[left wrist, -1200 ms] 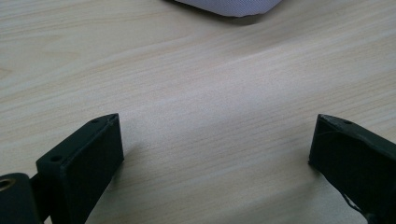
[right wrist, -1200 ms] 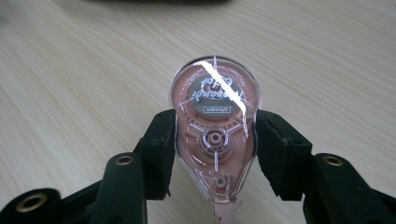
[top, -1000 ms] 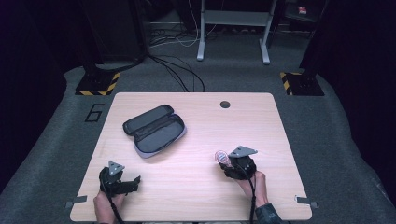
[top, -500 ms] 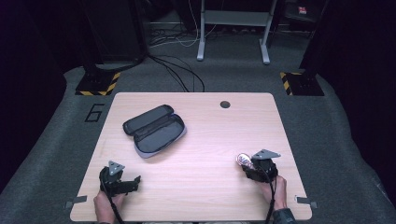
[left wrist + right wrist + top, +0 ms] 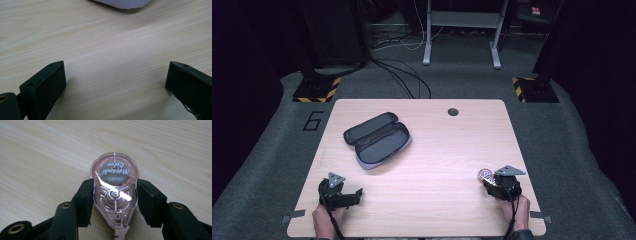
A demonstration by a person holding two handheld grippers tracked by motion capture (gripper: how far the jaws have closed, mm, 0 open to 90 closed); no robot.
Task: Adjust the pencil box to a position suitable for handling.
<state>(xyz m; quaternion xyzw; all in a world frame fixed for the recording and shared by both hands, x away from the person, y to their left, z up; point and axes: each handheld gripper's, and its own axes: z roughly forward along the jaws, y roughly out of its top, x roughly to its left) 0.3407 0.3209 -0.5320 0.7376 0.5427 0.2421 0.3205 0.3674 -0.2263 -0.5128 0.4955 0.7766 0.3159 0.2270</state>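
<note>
Correction tape dispenser (image 5: 114,195), clear pink shell w/ reel visible inside, label side up, sits clamped between the two black jaws of the right gripper (image 5: 114,203); jaws press on both its flanks, rounded end pointing away from cam, nib end toward bottom of frame. In high view the dispenser (image 5: 485,174) is at lower right of frame, near the table's right edge, at the front of the right gripper (image 5: 498,184), held by right hand (image 5: 515,209). Left gripper (image 5: 115,75) at lower left of high view, jaws spread wide apart, nothing between them, bare wood table (image 5: 447,150) under. Open zip case (image 5: 377,139), dark lining, grey outside, lies left of centre, well apart from both grippers.
</note>
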